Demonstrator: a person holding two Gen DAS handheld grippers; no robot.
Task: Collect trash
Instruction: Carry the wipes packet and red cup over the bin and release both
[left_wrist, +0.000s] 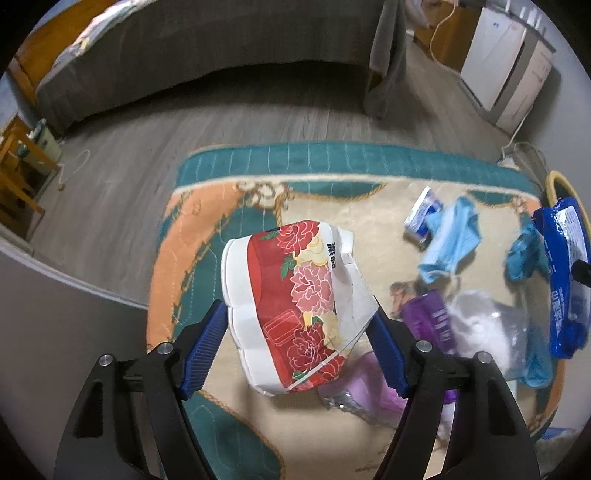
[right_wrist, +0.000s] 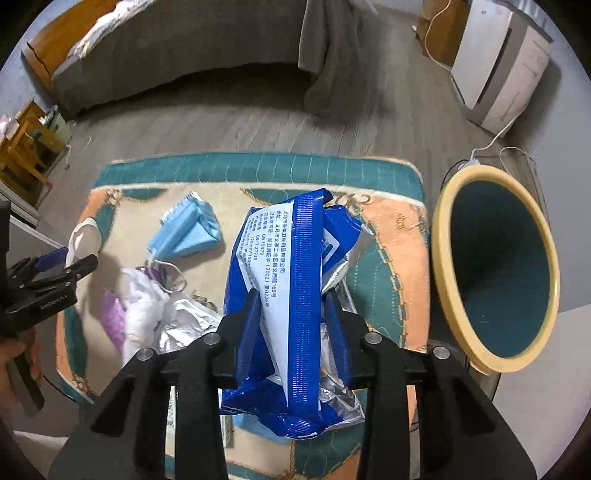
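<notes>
Blue wrapper sits pinched between the right gripper's fingers.

Crumpled floral carton and blue wrapper held above the littered rug.

On the rug I count two blue face masks, one purple packet and one small wrapper. One bin beside it. My tongs hold one floral carton and one blue pack.
</notes>
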